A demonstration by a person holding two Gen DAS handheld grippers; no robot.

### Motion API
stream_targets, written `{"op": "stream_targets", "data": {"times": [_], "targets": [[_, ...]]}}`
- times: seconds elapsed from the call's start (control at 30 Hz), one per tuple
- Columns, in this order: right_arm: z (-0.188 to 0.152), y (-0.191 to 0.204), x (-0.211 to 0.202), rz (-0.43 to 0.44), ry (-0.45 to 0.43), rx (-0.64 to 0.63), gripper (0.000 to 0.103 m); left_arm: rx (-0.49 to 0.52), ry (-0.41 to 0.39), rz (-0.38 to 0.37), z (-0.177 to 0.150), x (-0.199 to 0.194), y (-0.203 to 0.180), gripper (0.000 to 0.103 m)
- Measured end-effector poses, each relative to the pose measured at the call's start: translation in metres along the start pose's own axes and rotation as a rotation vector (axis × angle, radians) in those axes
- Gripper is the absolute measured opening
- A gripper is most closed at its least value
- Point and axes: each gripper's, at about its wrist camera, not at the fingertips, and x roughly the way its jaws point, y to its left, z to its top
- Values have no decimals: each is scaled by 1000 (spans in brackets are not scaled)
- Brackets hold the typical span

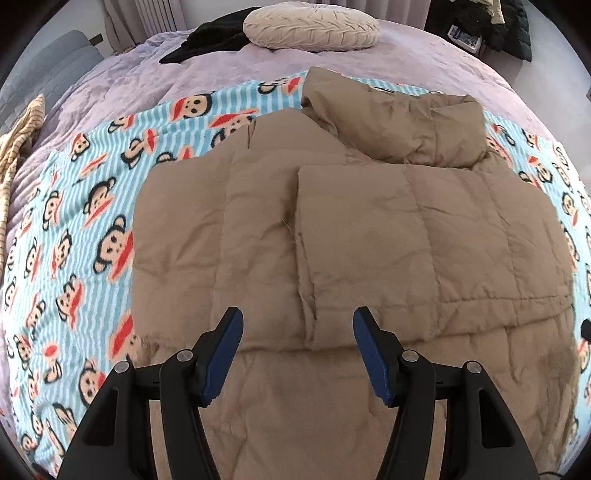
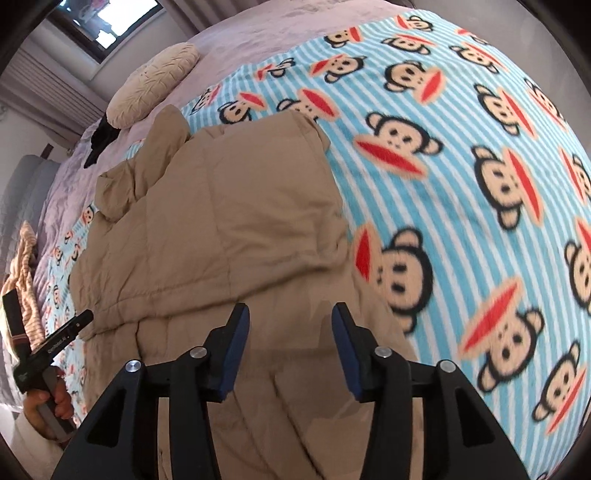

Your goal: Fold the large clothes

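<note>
1. A tan quilted puffer jacket (image 1: 369, 229) is seen lying flat on a light-blue striped fleece blanket printed with monkey faces (image 1: 92, 229), which is spread over a bed covered by a lilac bedspread (image 1: 122, 81).
2. A panel of the jacket is folded over its body, and a bunched part, possibly the hood or collar, is heaped at the far end.
3. The left hand-held gripper (image 1: 297, 328) is held over the near part of the jacket; its blue-padded jaws stand moderately apart, and nothing is clamped between them.
4. The right hand-held gripper (image 2: 290, 325) is held over the jacket's near right edge (image 2: 229, 221); its jaws stand apart with only fabric seen beneath them, and no grip is visible.
5. In the right wrist view, the left hand-held gripper's black body is seen at the lower left edge, grasped by a person's hand (image 2: 48, 402).
6. A round cream pleated cushion (image 1: 312, 29) is found at the far end of the bed, with a black garment (image 1: 214, 37) touching it.
7. A beige striped cloth (image 1: 20, 136) lies crumpled at the bed's left edge, well apart from the jacket.
8. Dark clothes (image 1: 506, 26) are piled beyond the bed's far right corner.
9. No object is seen lying on the jacket's flat parts.
</note>
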Motion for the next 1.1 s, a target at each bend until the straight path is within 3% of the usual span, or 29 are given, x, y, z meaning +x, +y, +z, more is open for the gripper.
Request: {"op": "stream_targets", "data": {"times": [0.03,0.07,0.13,0.47,0.53,0.6,0.67,0.93,1.1], "targets": [[-4,-1,-1,3,4,-1,56,-5,-4,-14,-3,-3,-1,64],[-8,-1,-2,7,8,-1,57,-5,-9,-20,-6,-6,-3,71],[-14,-3,-4,15,14,0,57,0,-19,-14,-13,-13,-8,103],[-30,-14,-19,60,55,11,63,22,14,29,-56,-48,-35,103],[-33,-14,-25,71,64,1,74,14,26,47,-69,-58,-39,103],[-36,-13,-32,86,72,-9,76,11,41,64,-84,-67,-44,103],[-39,-12,-38,99,88,-18,85,18,51,89,-98,-78,-48,103],[-66,-2,-58,109,135,-36,86,82,86,182,-146,-113,-53,103],[-88,10,-62,94,150,-32,86,76,107,133,-165,-123,-36,103]]}}
